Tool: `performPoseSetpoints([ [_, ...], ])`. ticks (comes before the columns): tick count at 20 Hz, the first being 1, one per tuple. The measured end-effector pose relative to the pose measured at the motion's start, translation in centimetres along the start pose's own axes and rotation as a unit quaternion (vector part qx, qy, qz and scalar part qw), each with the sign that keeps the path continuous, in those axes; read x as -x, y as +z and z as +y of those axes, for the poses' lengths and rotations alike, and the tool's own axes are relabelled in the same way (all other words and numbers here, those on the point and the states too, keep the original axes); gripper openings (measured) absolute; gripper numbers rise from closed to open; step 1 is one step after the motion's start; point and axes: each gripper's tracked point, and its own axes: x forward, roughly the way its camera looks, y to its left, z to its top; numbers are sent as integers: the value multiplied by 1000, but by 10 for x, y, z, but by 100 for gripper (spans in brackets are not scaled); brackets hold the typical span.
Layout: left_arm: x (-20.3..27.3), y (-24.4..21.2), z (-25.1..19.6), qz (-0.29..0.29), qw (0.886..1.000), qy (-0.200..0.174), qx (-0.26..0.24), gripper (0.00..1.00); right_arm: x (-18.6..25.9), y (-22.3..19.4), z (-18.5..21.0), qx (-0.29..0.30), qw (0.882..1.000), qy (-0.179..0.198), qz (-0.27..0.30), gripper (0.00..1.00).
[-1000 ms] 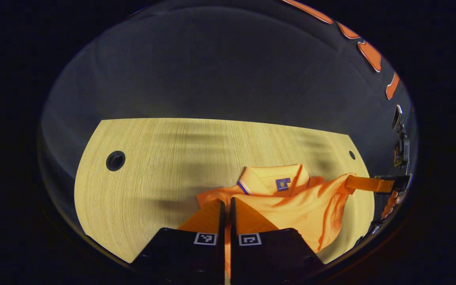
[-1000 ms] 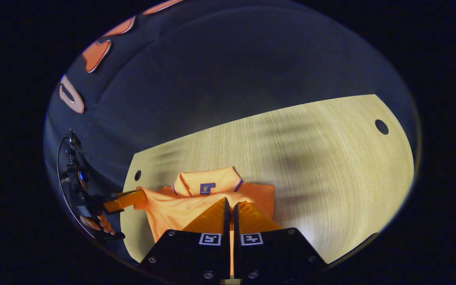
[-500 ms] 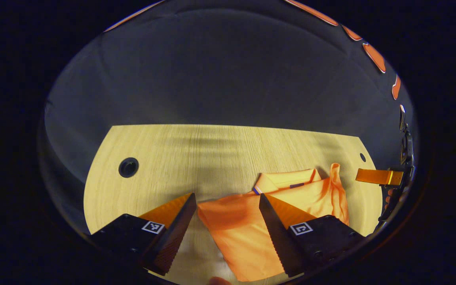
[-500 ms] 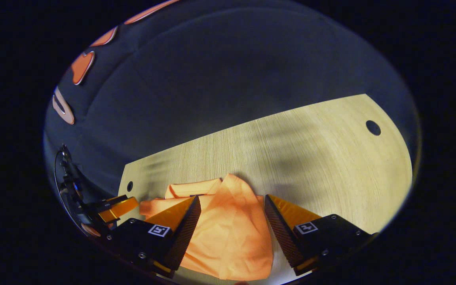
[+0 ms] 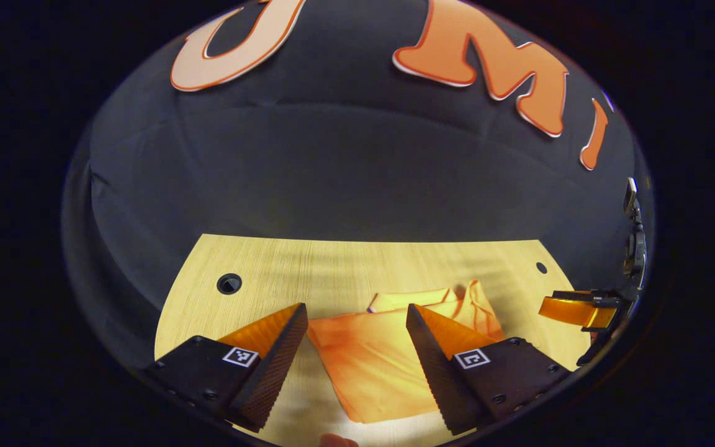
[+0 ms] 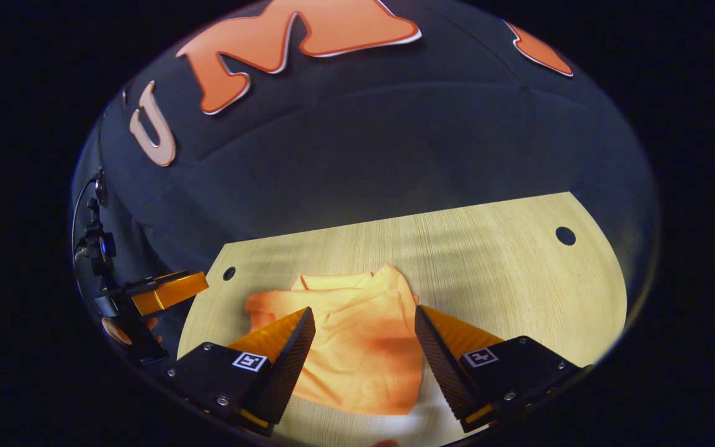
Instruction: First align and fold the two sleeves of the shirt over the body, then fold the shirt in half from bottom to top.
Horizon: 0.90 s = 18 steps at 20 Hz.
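1. Orange polo shirt (image 5: 382, 360) lies folded on the wooden table (image 5: 332, 267), its collar at the far edge.
2. We hold the left gripper (image 5: 354, 360) and right gripper (image 6: 364, 366) above it, both with fingers spread, pinching nothing.
3. The fold seems finished, though the near hem looks slightly skewed.
4. To finish well, we should lift clear without snagging cloth, then square that hem.

Left tool (image 5: 355, 320) and right tool (image 6: 364, 323), jaws spread wide, empty.
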Motion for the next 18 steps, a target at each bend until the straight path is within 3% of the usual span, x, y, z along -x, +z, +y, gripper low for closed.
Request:
performPoseSetpoints([
  [6,83,-3,-44,-60,998,-10,-11,99,75,13,32,44,996,10,-76,98],
  [12,163,-11,-65,-131,991,-12,-8,98,144,23,54,88,983,-3,-164,98],
  [18,214,-10,-79,-221,975,-2,-12,98,176,8,66,116,971,7,-210,98],
])
